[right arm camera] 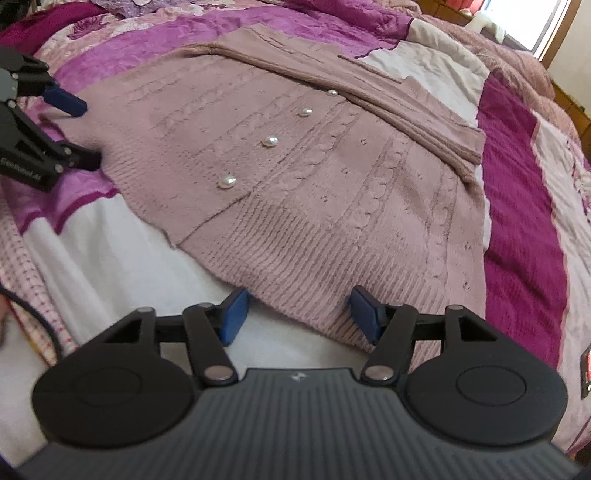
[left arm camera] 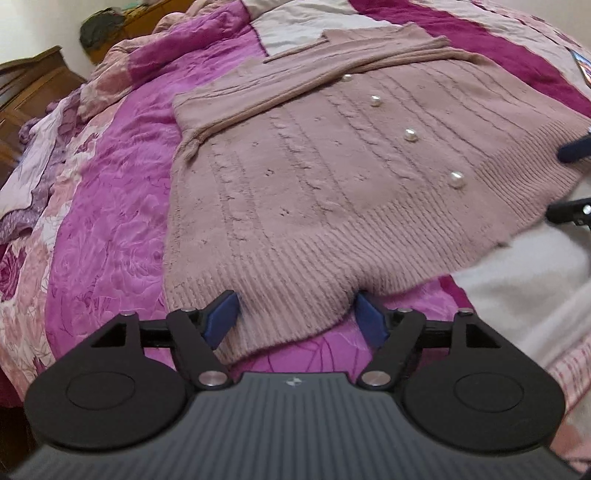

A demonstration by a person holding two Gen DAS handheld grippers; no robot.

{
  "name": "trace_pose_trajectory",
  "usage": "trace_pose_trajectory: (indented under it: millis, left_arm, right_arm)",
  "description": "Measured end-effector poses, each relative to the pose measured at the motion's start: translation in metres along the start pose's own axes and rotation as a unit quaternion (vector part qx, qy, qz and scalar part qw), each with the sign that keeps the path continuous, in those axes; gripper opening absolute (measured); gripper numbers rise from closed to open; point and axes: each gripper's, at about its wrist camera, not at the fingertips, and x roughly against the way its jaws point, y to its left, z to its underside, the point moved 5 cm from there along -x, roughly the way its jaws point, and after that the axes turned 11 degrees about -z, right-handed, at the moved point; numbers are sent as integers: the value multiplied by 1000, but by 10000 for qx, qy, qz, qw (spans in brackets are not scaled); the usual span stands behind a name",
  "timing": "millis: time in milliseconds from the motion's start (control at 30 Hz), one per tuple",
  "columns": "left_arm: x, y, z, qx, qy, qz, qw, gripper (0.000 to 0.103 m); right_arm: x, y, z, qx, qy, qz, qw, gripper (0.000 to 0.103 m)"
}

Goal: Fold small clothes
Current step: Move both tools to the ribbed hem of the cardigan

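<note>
A dusty-pink cable-knit cardigan (left arm camera: 314, 177) with pearl buttons (left arm camera: 410, 135) lies flat on the bed, its sleeves laid across its far part. My left gripper (left arm camera: 295, 315) is open at the ribbed hem's left corner; the knit lies loosely between the blue pads (left arm camera: 221, 319). My right gripper (right arm camera: 299, 314) is open at the hem's right corner, where the cardigan (right arm camera: 314, 177) also runs between the pads (right arm camera: 364, 317). Each gripper shows in the other view: the right gripper (left arm camera: 569, 181) at the cardigan's right edge, the left gripper (right arm camera: 79, 129) at its left edge.
A magenta and pink patchwork quilt (left arm camera: 110, 229) covers the bed. A white blanket (right arm camera: 122, 266) lies under the near hem. Dark wooden furniture (left arm camera: 33, 88) stands beyond the bed's left side. A window (right arm camera: 554, 26) is at the far right. A cable (right arm camera: 33, 314) trails on the left.
</note>
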Motion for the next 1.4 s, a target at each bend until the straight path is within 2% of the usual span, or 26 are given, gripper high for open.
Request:
trace_pose_trajectory:
  millis: [267,667,800,933,1100,1167,1267,1300,1400]
  left_arm:
    - [-12,-3,-4,110,-166,-239,9995,81]
    - [-20,0,-11,320,-284,-301,9986,81]
    - [-20,-1,-11,234,-364,-331,9985,81]
    - [-21,-6,-13,97,-381,-377,9985,81]
    - [-28,-5,-15,155,-394,-384,9984,80]
    - [-27,-6,-15,134,-459,-431,9979,76]
    - [-23,-7,-18,167,-548,-497,9971,57]
    - [-22,-7,-18,173,-565,-503,9970,46]
    - [-19,-4,-21,317,-571,-447,9969,26]
  right_arm:
    - [-9,-4,-6,138,-140,391,9990,64]
    - [-6,-15,-10,-38,-493,575,9971,62]
    - [-3,-17,-11,-120,-581,594,9965,48]
    - [-1,-18,-11,-194,-628,563,9962,27]
    - [0,-22,-13,-371,-737,616,9947,17]
    - [0,-24,-13,-433,-789,599,9941,15]
    - [2,-27,-15,-494,-885,613,9930,12]
    - [3,-28,-16,-526,-929,620,9923,11]
    - [8,-32,-21,-569,-1073,636,9906,9]
